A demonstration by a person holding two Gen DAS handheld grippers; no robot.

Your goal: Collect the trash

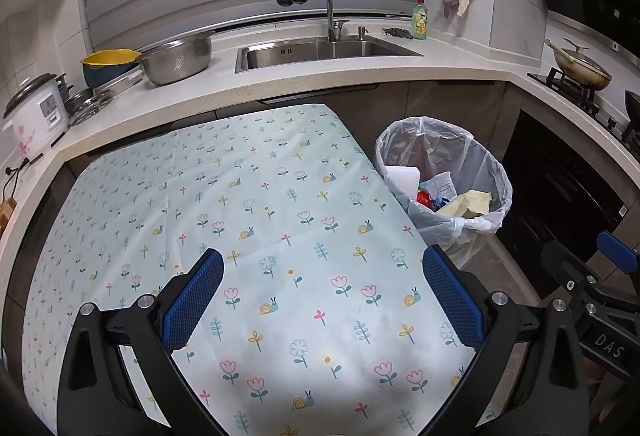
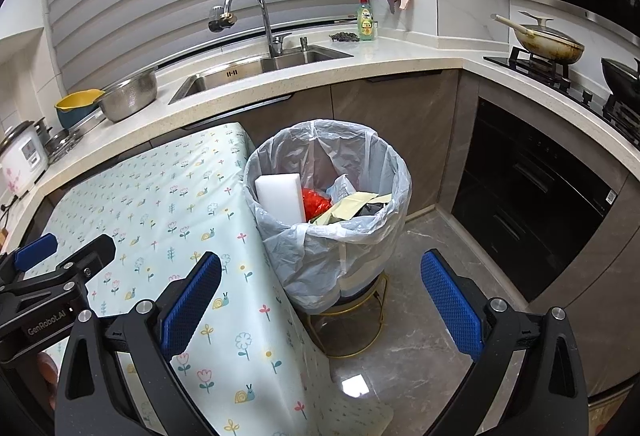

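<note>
A: Kitchen, floral-cloth counter shows no loose trash. Foam block and wrappers sit in the lined bin.

B: Left claw and right claw both spread, holding nothing. I judge collecting done; next, gather the liner rim.

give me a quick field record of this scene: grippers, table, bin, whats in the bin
left gripper: open, empty, over the table
right gripper: open, empty, over the table's edge and the floor, facing the bin
table: covered by a floral cloth, no trash visible on it
trash bin: beside the table, lined with a clear bag, on a gold wire stand
bin contents: white foam block, red wrapper, yellowish paper, something dark
task state: trash appears collected
</note>
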